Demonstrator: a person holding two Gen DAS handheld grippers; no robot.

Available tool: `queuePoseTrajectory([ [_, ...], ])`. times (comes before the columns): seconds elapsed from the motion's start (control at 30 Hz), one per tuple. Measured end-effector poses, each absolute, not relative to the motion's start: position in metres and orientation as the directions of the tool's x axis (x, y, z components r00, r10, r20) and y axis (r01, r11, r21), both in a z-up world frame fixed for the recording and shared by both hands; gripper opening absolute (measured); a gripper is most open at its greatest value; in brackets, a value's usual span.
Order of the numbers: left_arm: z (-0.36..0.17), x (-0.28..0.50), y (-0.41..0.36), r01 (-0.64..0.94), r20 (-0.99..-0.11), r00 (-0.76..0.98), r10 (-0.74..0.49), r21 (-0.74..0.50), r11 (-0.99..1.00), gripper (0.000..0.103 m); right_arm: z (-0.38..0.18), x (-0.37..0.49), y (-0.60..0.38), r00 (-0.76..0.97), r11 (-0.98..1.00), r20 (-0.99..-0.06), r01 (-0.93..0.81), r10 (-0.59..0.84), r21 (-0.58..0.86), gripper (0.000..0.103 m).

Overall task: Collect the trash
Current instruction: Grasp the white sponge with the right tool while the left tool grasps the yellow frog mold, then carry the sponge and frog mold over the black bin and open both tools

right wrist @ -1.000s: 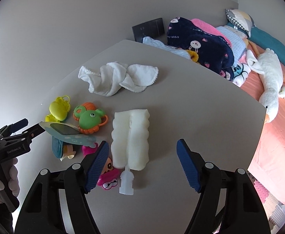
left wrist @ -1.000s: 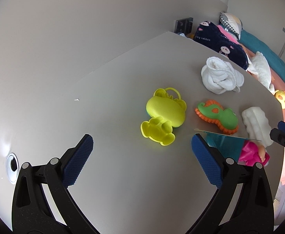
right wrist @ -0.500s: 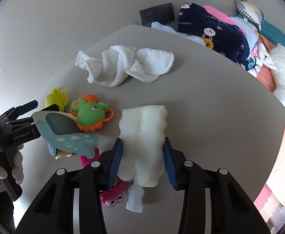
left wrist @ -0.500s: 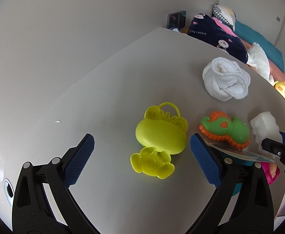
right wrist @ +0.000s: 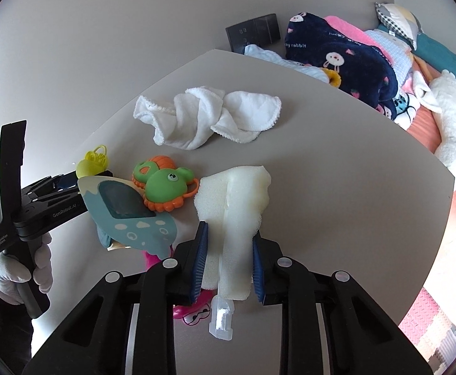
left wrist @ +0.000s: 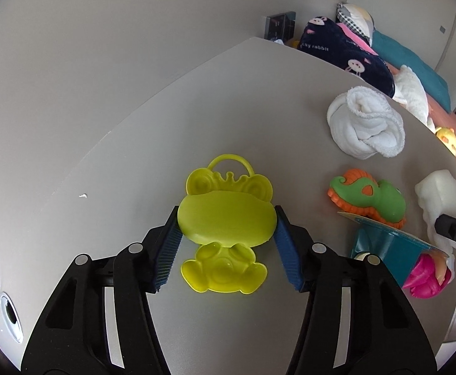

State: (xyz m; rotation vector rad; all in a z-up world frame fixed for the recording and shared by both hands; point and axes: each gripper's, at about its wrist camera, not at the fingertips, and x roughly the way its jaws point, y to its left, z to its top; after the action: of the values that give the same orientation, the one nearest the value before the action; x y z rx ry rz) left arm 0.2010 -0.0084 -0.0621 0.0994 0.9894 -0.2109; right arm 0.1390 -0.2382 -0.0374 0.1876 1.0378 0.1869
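Left wrist view: left gripper (left wrist: 226, 234) pinches yellow plastic frog-shaped mould (left wrist: 224, 222) across its width on grey table (left wrist: 259, 93) | right gripper (right wrist: 229, 261) squeezes white foam sponge brush (right wrist: 234, 206), long axis pointing straight ahead.

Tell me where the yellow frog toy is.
In the left wrist view, the yellow frog toy lies on the table, clamped by the left gripper, left of the green seahorse toy.

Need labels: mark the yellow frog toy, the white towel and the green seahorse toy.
yellow frog toy (left wrist: 226, 222), left wrist view, its head.
white towel (right wrist: 202, 115), right wrist view, middle fold.
green seahorse toy (right wrist: 163, 187), right wrist view, its head.
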Motion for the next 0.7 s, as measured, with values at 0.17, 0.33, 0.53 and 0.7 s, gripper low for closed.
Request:
queuePoseTrajectory([
  [0.17, -0.041, 0.187, -0.003, 0.203, -0.811, 0.570, -0.128, -0.012, 0.979, 0.056, -0.023, 0.133, -0.236, 0.516, 0.967, -0.820, -0.079, 0.249, 0.244, 0.027],
  [0.33, -0.020, 0.174, 0.001, 0.182, -0.794, 0.593, -0.133, -0.028, 0.983, 0.056, -0.009, 0.122, -0.236, 0.536, 0.965, -0.805, -0.091, 0.254, 0.244, 0.027],
  [0.53, -0.001, 0.152, -0.010, 0.189, -0.782, 0.605, -0.149, -0.041, 0.981, 0.056, 0.006, 0.102, -0.241, 0.557, 0.965, -0.790, -0.101, 0.256, 0.241, 0.027],
  [0.7, 0.009, 0.130, -0.026, 0.212, -0.779, 0.605, -0.165, -0.042, 0.976, 0.056, 0.018, 0.082, -0.248, 0.572, 0.966, -0.779, -0.110, 0.255, 0.236, 0.027],
])
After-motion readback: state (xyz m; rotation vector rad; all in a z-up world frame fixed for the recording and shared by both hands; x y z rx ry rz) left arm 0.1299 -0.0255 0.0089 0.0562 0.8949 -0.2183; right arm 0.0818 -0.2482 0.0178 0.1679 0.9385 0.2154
